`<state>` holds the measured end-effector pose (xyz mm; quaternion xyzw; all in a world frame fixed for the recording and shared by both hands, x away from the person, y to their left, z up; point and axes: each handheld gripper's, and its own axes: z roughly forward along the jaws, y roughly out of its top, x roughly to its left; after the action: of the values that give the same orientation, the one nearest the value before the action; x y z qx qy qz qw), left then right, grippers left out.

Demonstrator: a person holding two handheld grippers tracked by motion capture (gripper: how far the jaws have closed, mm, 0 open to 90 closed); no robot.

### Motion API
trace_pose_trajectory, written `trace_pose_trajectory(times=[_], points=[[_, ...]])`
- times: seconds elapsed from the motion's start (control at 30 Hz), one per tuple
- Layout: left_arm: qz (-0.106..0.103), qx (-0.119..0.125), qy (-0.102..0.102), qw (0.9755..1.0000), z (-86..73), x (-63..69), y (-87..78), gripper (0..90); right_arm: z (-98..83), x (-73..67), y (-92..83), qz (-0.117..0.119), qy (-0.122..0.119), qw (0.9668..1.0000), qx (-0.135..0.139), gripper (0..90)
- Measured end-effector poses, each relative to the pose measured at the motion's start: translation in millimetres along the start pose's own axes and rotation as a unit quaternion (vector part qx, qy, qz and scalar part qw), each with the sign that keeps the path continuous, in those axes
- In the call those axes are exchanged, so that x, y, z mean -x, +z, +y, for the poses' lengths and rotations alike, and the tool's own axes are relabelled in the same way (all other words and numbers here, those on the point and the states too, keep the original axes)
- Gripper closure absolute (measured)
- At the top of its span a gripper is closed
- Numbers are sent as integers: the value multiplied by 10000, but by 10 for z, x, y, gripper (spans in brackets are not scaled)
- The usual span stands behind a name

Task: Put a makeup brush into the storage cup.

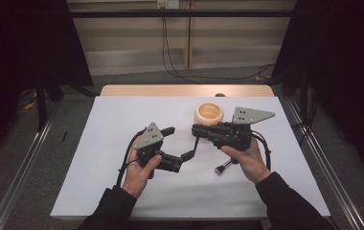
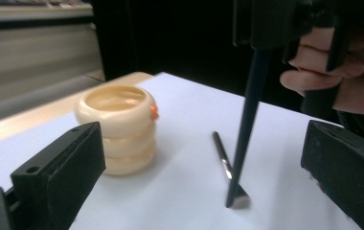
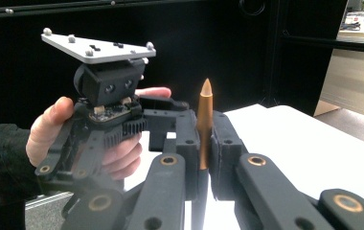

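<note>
Brush (image 1: 197,146) pinched in right gripper (image 1: 194,129), handle tip poking past the jaws, bristle end resting on bench (image 1: 113,191) between the 2 grippers. Left gripper (image 1: 180,143) released, jaws wide beside it. Second brush (image 1: 223,166) lies nearby; cream cup (image 1: 209,113) behind.

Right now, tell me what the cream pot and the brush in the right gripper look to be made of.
The pot: glossy cream, probably glazed ceramic or plastic; it shows soft highlights, three stacked rounded rings and a small orange spot by the rim. The brush, clamped in the shut right gripper: a dark, smooth handle, likely plastic or lacquered wood, with a coppery pointed end seen in the right gripper view. A second brush lies flat, its middle silvery like metal.
</note>
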<state>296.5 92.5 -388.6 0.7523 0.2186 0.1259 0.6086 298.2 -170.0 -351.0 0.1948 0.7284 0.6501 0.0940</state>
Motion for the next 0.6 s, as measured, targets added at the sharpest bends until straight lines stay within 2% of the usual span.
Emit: trace_pose_trajectory(times=[0.07, 0.1, 0.2, 0.3, 0.33, 0.37, 0.4, 0.43, 0.5, 0.57, 0.6], points=[[-9, 33, -51, 10000, -4, 1, -23, 12, -3, 0, 2, -8, -16, 10000, -12, 845], [62, 42, -49, 10000, -7, 2, -38, 12, -4, 3, 1, -20, -19, 10000, -10, 845], [12, 72, -104, 9999, -19, -14, -85, 12, 1, 5, -7, -37, -25, 10000, -1, 845], [140, 150, -180, 9996, -26, -31, -146, 12, 8, 12, -20, -47, -35, 10000, 17, 845], [246, 147, -177, 9994, -27, -34, -171, 12, 10, 14, -26, -85, -27, 10000, 6, 845], [191, 158, -127, 9996, -33, -49, -191, 12, 13, 19, -32, -117, -40, 9999, 1, 845], [315, 131, -26, 9994, -40, -50, -212, 13, 15, 26, -38, -125, -48, 9999, -5, 845], [415, 91, -33, 9991, -48, -47, -232, 13, 16, 31, -47, -137, -37, 9999, 6, 845], [359, 101, -139, 9992, -77, -64, -261, 13, 16, 43, -59, -159, -22, 9999, 17, 845], [379, 98, -64, 9992, -105, -70, -297, 15, 16, 53, -67, -196, -11, 9998, 29, 845], [396, 84, -122, 9991, -116, -76, -325, 16, 16, 57, -70, -192, -9, 9998, 30, 845]])
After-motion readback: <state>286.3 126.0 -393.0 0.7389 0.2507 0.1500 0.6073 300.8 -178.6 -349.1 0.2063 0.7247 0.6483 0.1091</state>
